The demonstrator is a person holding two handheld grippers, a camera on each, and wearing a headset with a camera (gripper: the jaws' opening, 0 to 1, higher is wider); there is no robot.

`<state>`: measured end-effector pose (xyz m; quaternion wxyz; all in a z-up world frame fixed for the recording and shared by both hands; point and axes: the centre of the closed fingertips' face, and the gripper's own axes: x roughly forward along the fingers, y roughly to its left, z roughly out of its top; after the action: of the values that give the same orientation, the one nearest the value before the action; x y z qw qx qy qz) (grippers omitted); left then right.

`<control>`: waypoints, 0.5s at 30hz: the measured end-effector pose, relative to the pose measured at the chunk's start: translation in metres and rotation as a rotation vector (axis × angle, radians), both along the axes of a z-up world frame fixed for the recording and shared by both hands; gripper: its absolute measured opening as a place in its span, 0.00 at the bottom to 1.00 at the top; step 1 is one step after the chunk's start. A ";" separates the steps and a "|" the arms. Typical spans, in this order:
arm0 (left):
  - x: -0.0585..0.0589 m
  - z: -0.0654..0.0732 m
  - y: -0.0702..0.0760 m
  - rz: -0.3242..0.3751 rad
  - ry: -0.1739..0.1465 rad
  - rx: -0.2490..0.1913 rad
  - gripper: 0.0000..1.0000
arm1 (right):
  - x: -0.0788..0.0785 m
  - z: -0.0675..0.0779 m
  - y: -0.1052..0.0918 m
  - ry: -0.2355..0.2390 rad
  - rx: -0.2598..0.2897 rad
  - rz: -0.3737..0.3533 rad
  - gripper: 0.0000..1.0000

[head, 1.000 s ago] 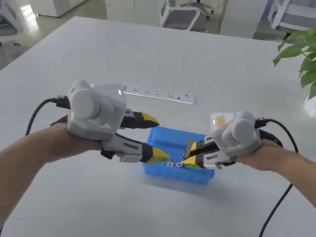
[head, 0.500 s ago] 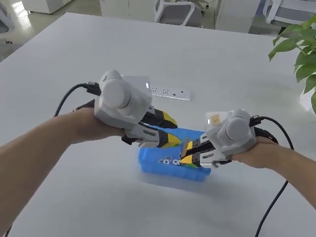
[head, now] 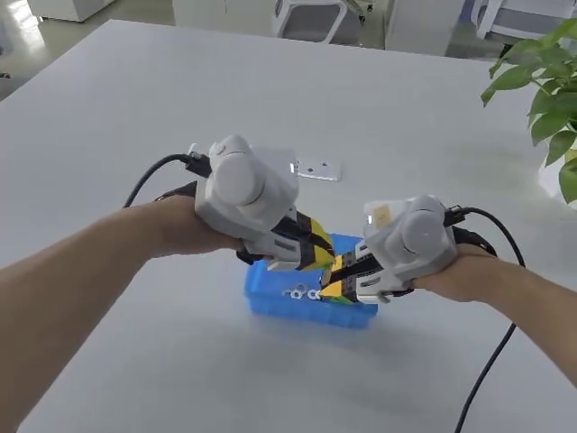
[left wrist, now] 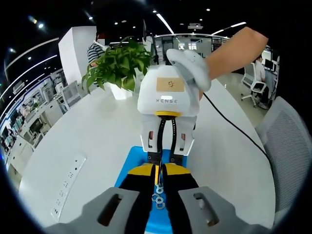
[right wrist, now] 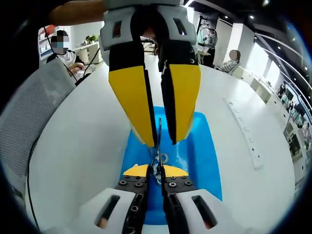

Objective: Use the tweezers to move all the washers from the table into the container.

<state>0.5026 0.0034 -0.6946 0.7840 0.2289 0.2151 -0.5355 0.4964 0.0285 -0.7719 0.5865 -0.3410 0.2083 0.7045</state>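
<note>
Nose to nose over a blue container on the white counter — left gripper coming in from one side, right gripper from the other, tips nearly meeting above the open top. Closed on the tweezers with the right jaws, the thin metal strip running forward from between their yellow tips. Set a narrow gap apart with the left jaws, one on either side of that same strip — pressing on it or not, impossible to tell. Down inside the container, just beside the tweezers, a small cluster of washers lying on the blue floor. Farther back on the counter, behind the left gripper and partly hidden by it, a white power strip. Off at the counter's right edge, a leafy green plant. Beyond the far edge, office chairs.
</note>
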 end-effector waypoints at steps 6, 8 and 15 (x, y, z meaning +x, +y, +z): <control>-0.002 -0.004 -0.001 -0.014 0.005 0.007 0.06 | 0.001 -0.001 0.000 -0.003 -0.003 -0.001 0.10; -0.002 -0.003 -0.002 -0.016 0.002 0.008 0.06 | 0.001 0.000 0.000 -0.002 -0.001 -0.003 0.10; -0.004 -0.003 -0.003 -0.021 0.013 0.006 0.06 | 0.001 0.000 -0.001 -0.003 -0.004 -0.003 0.12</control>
<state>0.4986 0.0006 -0.6974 0.7762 0.2302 0.2193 -0.5445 0.4978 0.0272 -0.7719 0.5871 -0.3430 0.2092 0.7028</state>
